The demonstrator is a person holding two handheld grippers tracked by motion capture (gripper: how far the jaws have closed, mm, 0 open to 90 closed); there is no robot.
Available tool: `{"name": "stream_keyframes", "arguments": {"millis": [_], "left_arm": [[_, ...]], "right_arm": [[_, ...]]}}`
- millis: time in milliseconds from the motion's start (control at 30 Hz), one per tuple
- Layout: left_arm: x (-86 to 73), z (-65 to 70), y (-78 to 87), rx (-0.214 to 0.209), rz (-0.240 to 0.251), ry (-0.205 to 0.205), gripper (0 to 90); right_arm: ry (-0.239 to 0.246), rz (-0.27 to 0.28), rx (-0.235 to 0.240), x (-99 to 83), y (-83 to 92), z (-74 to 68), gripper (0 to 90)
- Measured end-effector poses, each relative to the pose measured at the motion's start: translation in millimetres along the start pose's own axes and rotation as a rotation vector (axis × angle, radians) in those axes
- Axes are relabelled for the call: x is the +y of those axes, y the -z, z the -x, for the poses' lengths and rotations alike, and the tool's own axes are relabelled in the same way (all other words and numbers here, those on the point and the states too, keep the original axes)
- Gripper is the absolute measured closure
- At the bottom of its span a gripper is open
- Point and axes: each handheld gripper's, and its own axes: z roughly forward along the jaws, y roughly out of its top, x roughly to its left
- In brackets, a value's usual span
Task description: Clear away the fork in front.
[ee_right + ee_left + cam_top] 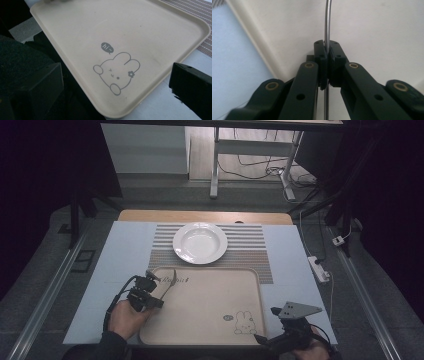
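Observation:
A beige tray (210, 305) with a printed rabbit (244, 322) lies at the table's near edge. At the tray's left side, my left gripper (159, 299) is shut on a thin metal utensil (171, 281) whose free end curves up toward the tray's far left corner. In the left gripper view the utensil's handle (327, 25) runs edge-on between the closed pads, over the tray (374, 30). My right gripper (266, 324) is off the tray's near right corner, open and holding nothing. In the right gripper view, the right gripper (115, 72) has its jaws far apart either side of the rabbit (117, 72).
A white deep plate (200, 242) rests on a striped placemat (250, 250) behind the tray. Pale blue table cover (125, 255) lies bare to the left and right. A power strip (319, 268) sits off the table's right edge.

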Motion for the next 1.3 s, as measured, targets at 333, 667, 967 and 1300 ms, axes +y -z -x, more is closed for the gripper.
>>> {"name": "stream_keyframes", "arguments": {"millis": [333, 667, 967, 1300], "left_arm": [[0.4, -0.6, -6.9, 0.007, -0.031, -0.002, 85.8], [4.5, -3.5, 2.0, -0.017, 0.051, -0.068, 75.8], [22.3, 4.9, 3.0, -0.060, 0.102, -0.187, 88.5], [37.6, 21.8, -26.6, -0.033, 0.029, -0.264, 89.6]], "right_arm": [[0.017, -0.015, 0.010, -1.3, -1.5, -3.2, 0.0], [-0.036, -0.002, -0.005, -5.0, 4.9, -0.7, 0.0], [-0.049, 0.004, -0.027, -9.0, 10.8, -3.4, 0.0], [-0.075, 0.016, -0.025, -10.7, 12.8, -1.3, 0.0]]}}
